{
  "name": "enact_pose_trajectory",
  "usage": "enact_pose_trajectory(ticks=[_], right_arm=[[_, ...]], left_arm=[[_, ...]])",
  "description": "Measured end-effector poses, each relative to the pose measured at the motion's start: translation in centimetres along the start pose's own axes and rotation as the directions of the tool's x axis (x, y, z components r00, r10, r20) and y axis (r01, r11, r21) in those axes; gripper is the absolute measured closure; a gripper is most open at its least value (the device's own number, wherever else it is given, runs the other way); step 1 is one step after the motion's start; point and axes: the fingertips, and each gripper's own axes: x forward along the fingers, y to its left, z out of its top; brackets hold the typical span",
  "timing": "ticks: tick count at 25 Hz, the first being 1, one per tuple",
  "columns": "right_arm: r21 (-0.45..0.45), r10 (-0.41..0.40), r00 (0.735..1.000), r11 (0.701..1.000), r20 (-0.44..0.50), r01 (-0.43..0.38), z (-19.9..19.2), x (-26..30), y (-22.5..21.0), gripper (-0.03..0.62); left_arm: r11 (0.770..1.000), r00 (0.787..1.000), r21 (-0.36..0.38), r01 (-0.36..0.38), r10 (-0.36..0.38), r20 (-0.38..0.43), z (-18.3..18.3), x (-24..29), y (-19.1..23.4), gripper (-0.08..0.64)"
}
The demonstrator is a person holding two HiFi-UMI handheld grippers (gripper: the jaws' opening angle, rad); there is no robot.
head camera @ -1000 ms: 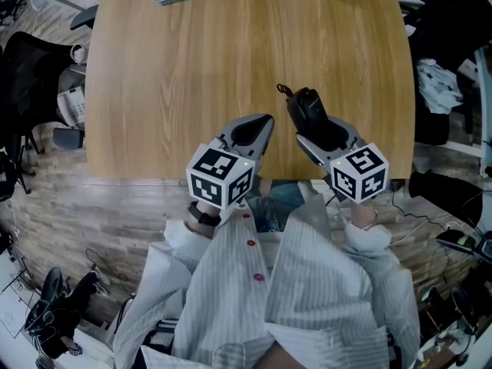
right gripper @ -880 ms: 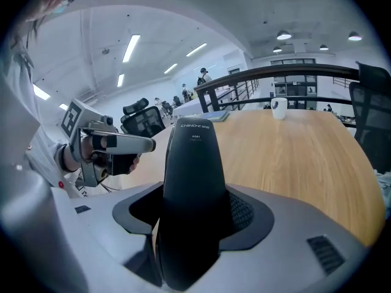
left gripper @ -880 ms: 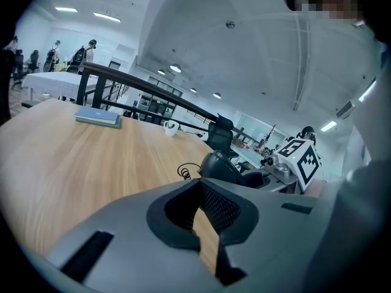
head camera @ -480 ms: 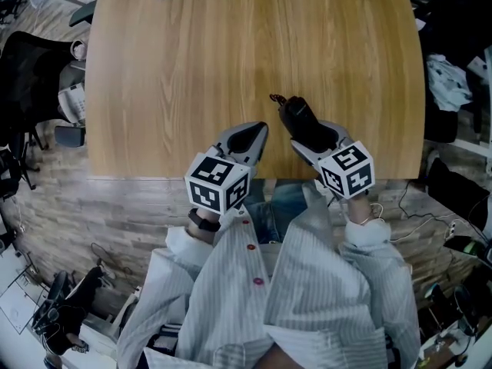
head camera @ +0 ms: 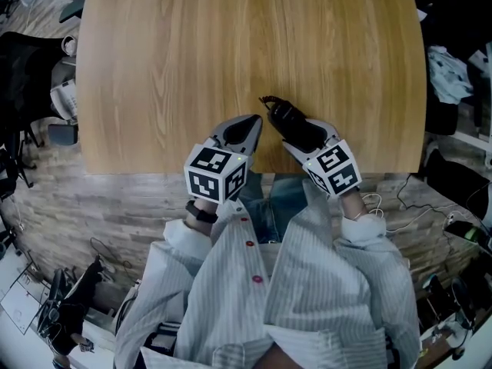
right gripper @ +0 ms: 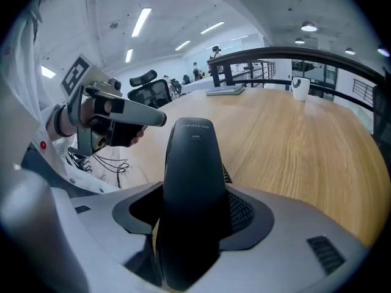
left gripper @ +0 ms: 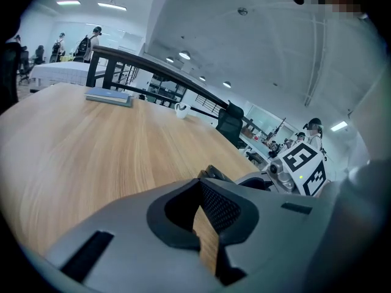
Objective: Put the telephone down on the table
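A black telephone handset (head camera: 287,120) sits between the jaws of my right gripper (head camera: 301,134), which is shut on it, over the wooden table (head camera: 231,44) near its front edge. In the right gripper view the handset (right gripper: 192,163) sticks out forward past the right gripper (right gripper: 192,207), its far end over the wood. Whether it touches the table I cannot tell. My left gripper (head camera: 244,131) hovers just left of it, shut with nothing in it. In the left gripper view the left gripper (left gripper: 205,224) points along the tabletop (left gripper: 91,145).
A blue book (left gripper: 110,96) and a white cup (left gripper: 181,108) lie at the table's far side, also seen in the right gripper view as the book (right gripper: 226,91) and cup (right gripper: 299,88). Black chairs (head camera: 23,68) and cables crowd the floor around the table.
My right gripper has carried the telephone a little left and toward the table's front edge, tilting it more to the left. The left gripper has hardly moved.
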Motion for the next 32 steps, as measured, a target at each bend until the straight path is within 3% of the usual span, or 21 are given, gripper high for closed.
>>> enact_pose_trajectory(ticks=[10,19,32], right_arm=[[-0.149,-0.006,0.995,0.989,-0.096,-0.008,-0.7,1.5,1.5,0.299],[-0.227,-0.031,0.988,0.974,-0.148,-0.004,-1.2,1.9,2.2,0.299],[-0.255,-0.042,0.978,0.967,-0.206,-0.012,-1.5,2.4,2.6,0.299]], left_arm=[[1.000,0.999,-0.014,-0.021,0.020,-0.034,-0.9,0.7,1.5,0.551],[0.999,0.999,-0.023,-0.040,0.039,-0.030,-0.7,0.6,2.3,0.552],[0.999,0.999,-0.034,-0.035,0.034,-0.024,-0.6,0.5,2.5,0.552]])
